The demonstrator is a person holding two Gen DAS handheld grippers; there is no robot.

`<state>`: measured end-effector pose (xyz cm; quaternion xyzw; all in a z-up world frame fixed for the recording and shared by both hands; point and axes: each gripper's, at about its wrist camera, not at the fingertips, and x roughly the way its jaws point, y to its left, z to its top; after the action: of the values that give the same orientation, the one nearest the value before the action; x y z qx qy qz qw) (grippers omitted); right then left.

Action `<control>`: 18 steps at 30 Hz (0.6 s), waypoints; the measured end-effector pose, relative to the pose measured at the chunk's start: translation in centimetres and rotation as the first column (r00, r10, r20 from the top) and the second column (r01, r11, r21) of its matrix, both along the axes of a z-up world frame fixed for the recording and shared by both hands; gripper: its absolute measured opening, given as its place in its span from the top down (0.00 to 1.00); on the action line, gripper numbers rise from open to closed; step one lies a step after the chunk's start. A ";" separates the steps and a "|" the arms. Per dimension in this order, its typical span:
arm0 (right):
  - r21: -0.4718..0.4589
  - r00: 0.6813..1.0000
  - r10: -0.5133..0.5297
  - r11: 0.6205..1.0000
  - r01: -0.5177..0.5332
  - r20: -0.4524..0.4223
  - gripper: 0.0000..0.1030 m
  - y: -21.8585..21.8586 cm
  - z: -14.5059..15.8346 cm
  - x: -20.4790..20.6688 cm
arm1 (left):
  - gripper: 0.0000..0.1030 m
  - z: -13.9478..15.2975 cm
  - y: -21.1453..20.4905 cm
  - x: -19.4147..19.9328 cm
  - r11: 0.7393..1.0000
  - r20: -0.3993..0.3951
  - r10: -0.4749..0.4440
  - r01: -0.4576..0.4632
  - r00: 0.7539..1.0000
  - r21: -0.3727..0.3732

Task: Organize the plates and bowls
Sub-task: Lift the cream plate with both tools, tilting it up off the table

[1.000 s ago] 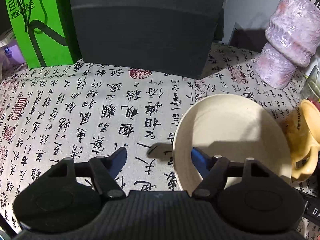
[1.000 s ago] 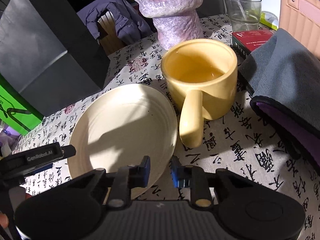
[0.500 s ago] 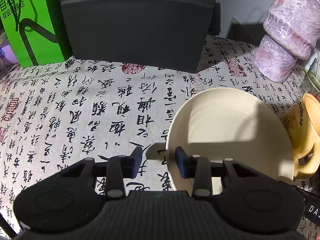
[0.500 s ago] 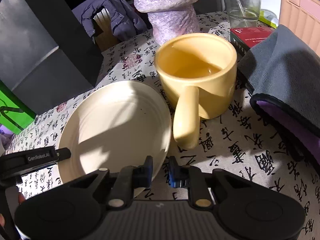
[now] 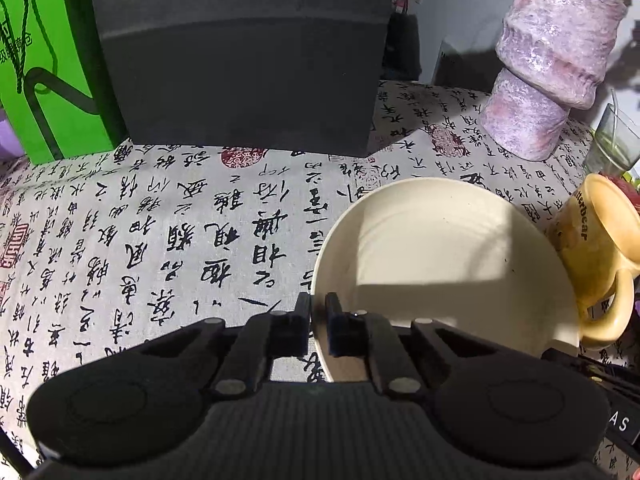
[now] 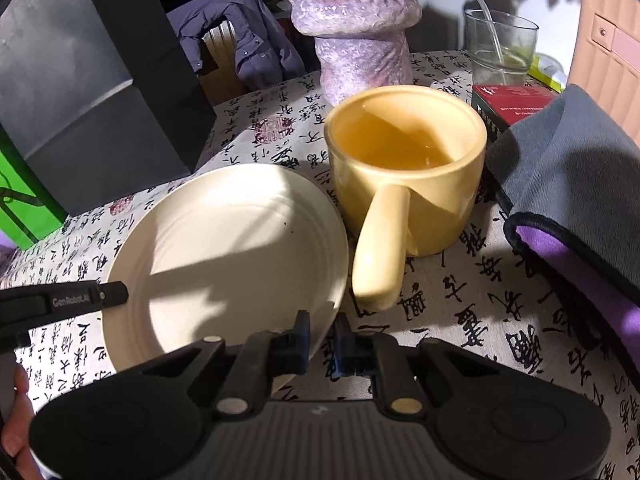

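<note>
The left claw (image 5: 318, 330) has been narrowed from wide open onto the round cream ceramic plate's (image 5: 448, 264) rim — gripping it.

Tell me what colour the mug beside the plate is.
The mug is pale yellow, next to the cream plate; clearest in the right wrist view.
</note>
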<state>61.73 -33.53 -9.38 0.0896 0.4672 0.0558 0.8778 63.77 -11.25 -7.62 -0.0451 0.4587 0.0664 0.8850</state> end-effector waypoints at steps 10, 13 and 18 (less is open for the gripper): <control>0.013 0.999 0.001 1.000 -0.001 0.035 0.89 -0.2 0.4 -0.7 | 0.92 0.4 0.1 -0.8 1.000 0.028 0.009 -0.009 1.000 -0.001; 0.014 0.999 0.000 1.000 -0.001 0.044 0.89 -0.1 0.6 -0.8 | 0.92 0.6 0.3 -1.0 1.000 0.031 0.013 -0.013 0.999 -0.007; 0.017 0.998 0.005 1.000 -0.006 0.055 0.89 -0.1 1.1 -1.2 | 0.92 1.2 0.3 -1.4 1.000 0.038 0.017 -0.017 0.999 -0.008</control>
<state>60.49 -33.59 -8.32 0.0944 0.4426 0.0647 0.8894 62.35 -10.91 -6.46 -0.0534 0.4418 0.0712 0.8927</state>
